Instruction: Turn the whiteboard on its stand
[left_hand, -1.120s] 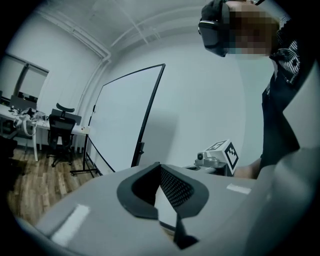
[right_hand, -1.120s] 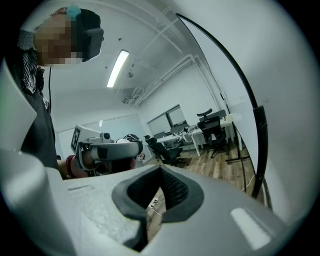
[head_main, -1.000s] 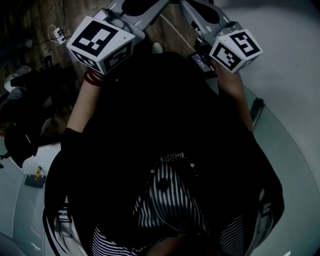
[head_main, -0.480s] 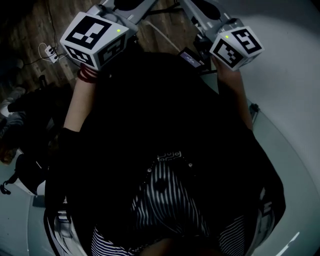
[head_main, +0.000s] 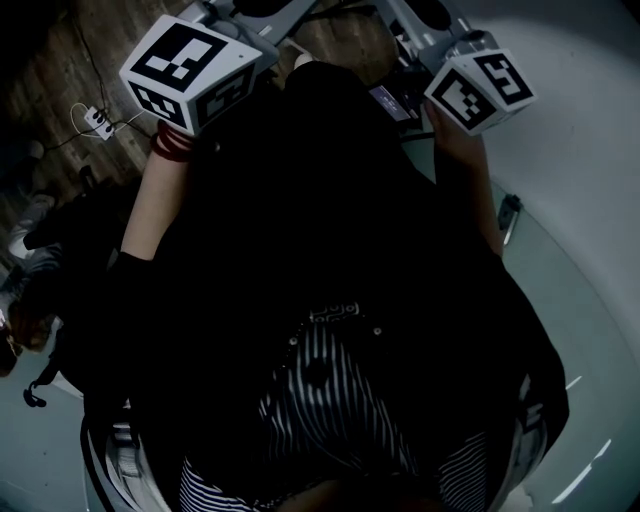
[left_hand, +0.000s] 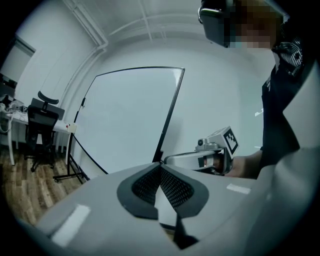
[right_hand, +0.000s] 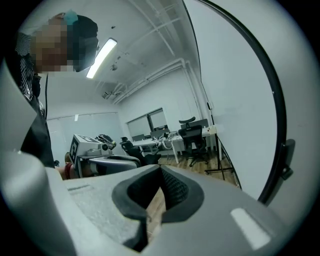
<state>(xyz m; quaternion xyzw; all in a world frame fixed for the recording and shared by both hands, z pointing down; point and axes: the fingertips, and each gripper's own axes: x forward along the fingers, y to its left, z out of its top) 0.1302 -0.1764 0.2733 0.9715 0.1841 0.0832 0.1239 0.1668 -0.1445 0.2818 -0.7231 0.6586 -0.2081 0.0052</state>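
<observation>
Black-framed and pale, the whiteboard (left_hand: 131, 117) stands upright on its stand (left_hand: 69, 175). In the left gripper view it is angled to you, with one side rail of its frame (left_hand: 169, 117) running down the middle. In the right gripper view the same board fills the right side, its rim curving close past you. An office chair (left_hand: 42, 125) sits well behind it on the wooden floor (left_hand: 30, 192).

Your left tongs (left_hand: 160, 167) are pressed together at the tips with nothing between them, and they point toward the board's near rail without touching it. Your right tongs (right_hand: 160, 174) are likewise pressed together and empty, aimed past the board's edge into the room.

As for progress, neither hand has any hold on the board or its frame, so no turning is under way. Whether the board has already been swung round cannot be read from how it sits. If it has not, all of it is left: bring a hand to the rail, take hold or push, and swing the panel.
</observation>
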